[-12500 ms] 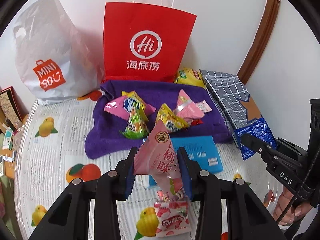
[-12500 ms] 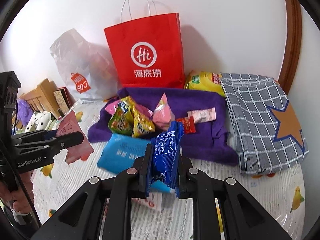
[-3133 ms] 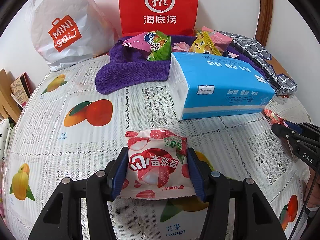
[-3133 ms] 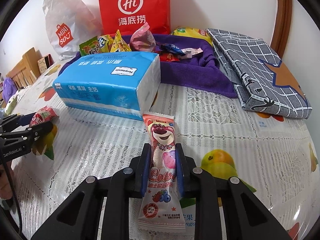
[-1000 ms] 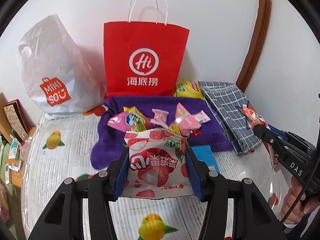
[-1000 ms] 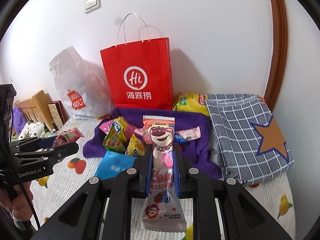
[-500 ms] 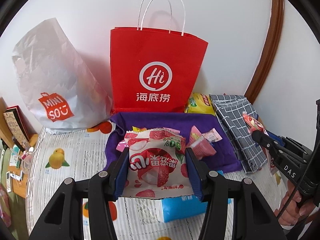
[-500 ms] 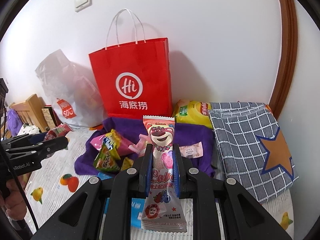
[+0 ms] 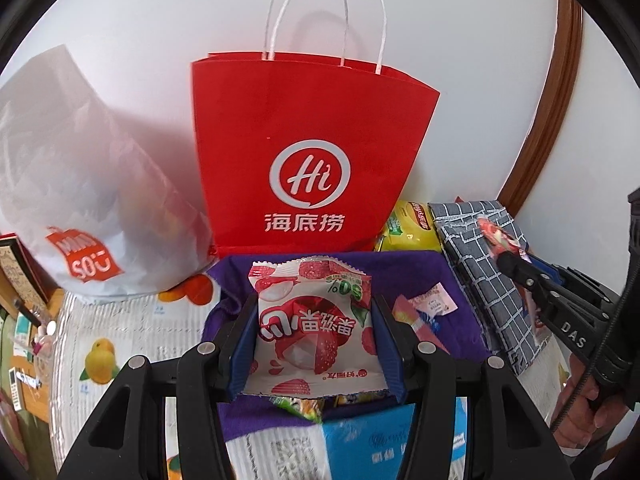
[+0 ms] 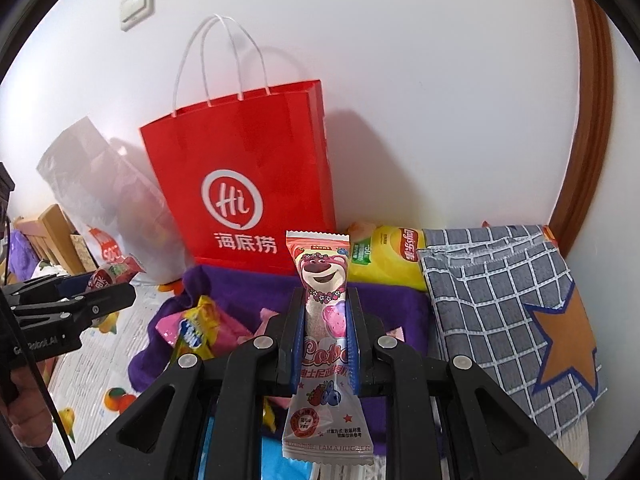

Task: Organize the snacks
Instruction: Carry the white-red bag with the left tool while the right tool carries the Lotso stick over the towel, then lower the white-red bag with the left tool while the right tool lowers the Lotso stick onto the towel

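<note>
My left gripper (image 9: 315, 312) is shut on a red-and-white lychee candy packet (image 9: 314, 326) and holds it above the purple towel (image 9: 460, 280). My right gripper (image 10: 323, 304) is shut on a pink Lotso bear snack packet (image 10: 323, 280), also above the purple towel (image 10: 400, 304). Several snack packets (image 10: 196, 328) lie on the towel. The red Hi paper bag (image 9: 308, 152) stands behind the towel against the wall. It also shows in the right wrist view (image 10: 248, 184). The right gripper appears at the right of the left wrist view (image 9: 508, 256).
A white Miniso plastic bag (image 9: 80, 200) stands left of the red bag. A yellow Lay's chip bag (image 10: 392, 256) and a grey checked cloth (image 10: 512, 304) lie to the right. A blue tissue pack (image 9: 384, 440) lies below my left gripper. The fruit-print tablecloth (image 9: 112, 340) covers the table.
Both grippers have moved forward and closer to the red bag and towel, each still holding its packet. The bag looks larger now.
</note>
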Motion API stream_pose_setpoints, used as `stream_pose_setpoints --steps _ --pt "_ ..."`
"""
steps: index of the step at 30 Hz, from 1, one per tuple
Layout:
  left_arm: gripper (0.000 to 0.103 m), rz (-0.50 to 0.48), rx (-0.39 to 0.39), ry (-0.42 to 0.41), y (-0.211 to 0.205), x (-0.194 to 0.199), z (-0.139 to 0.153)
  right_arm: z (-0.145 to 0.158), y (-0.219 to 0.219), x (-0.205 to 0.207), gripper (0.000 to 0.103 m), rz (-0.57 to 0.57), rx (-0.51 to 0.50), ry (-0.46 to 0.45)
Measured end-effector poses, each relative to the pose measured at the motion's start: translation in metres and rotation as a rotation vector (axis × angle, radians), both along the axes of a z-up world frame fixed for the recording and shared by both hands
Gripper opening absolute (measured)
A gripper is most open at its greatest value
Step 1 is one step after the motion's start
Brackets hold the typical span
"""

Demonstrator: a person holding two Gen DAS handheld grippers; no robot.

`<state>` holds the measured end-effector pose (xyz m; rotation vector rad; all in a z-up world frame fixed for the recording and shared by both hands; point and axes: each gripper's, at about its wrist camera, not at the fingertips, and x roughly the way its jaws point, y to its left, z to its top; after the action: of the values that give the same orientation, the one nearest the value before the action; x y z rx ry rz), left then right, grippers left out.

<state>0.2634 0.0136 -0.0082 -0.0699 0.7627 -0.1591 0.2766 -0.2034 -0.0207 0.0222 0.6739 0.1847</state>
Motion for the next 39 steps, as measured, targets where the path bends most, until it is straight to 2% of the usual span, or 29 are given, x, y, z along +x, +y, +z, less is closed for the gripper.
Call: stream_pose_setpoints --steps 8,12,23,39 --pt "0.051 -0.019 0.006 0.022 -0.01 0.028 -0.022 -0.016 -0.008 0.027 0.018 -0.008 0.04 0.015" --pt "0.051 0.016 0.081 0.038 -0.012 0.04 -0.041 -0.029 -0.01 0.037 0.018 -0.003 0.019 0.043" --pt "0.051 0.026 -0.011 0.092 0.017 0.055 -0.054 -0.059 -0.027 0.061 0.018 -0.033 0.009 0.131" --pt "0.051 -0.014 -0.002 0.203 -0.002 0.067 -0.084 -0.083 -0.006 0.07 0.018 0.049 -0.019 0.228"
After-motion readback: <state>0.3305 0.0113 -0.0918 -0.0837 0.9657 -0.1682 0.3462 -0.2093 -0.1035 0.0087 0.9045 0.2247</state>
